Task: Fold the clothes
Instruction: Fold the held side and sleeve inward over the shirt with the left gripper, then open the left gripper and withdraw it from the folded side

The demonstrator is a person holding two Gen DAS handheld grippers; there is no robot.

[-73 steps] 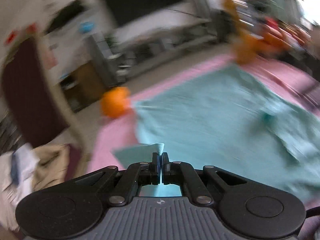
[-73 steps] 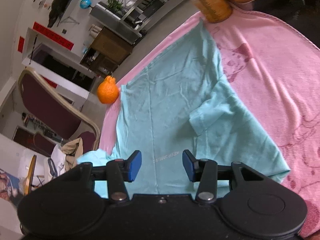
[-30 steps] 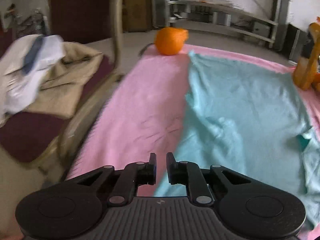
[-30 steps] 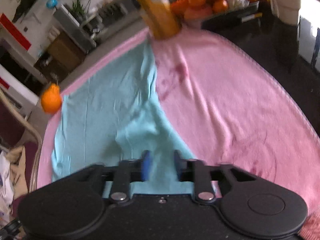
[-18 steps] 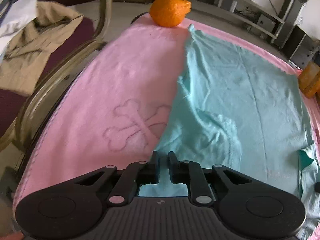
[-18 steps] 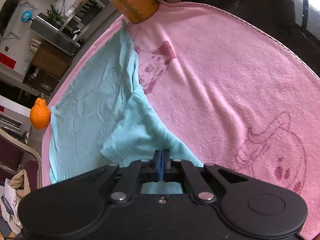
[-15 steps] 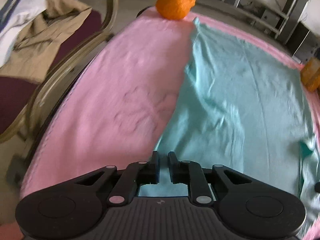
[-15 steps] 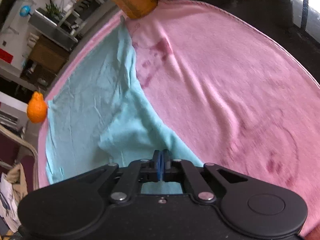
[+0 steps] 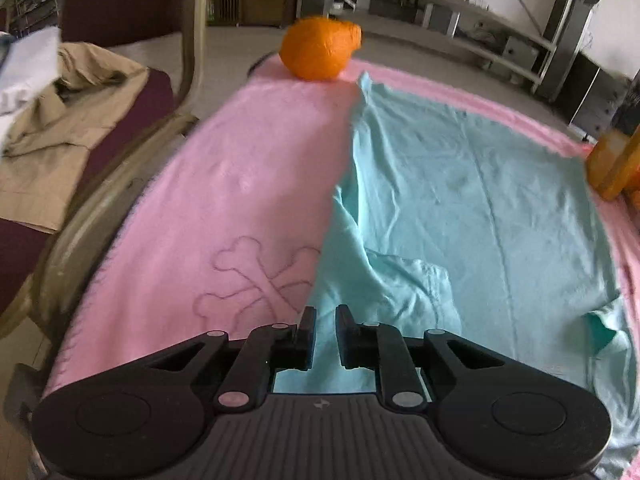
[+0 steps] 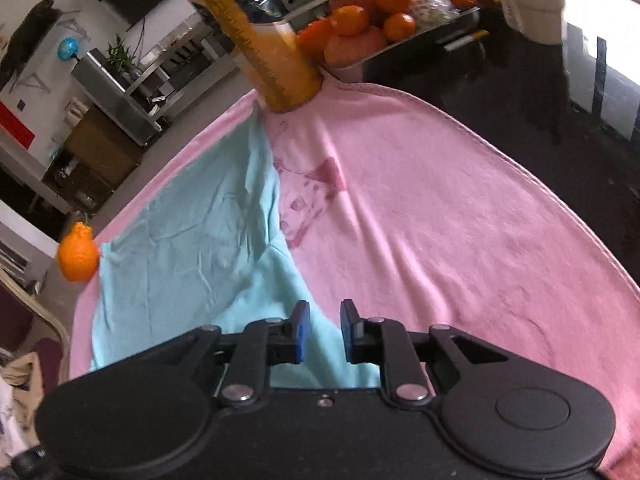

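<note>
On the pink blanket [image 9: 248, 168] lies a teal shirt [image 9: 460, 208], both tools parted, the right tool [image 10: 322, 312] widening, gripping nothing.

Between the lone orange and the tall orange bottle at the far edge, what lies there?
In the right wrist view, only the teal shirt spread on the pink blanket lies between the lone orange and the bottle.

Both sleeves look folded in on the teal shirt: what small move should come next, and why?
Probably lift the right claw clear. Its jaws are opening, with the teal shirt lying between them but unpinched, so that fold seems placed. The left claw is open over the shirt's other side edge, and both sleeves lie folded in on the pink blanket, so regripping the near end likely follows.
</note>
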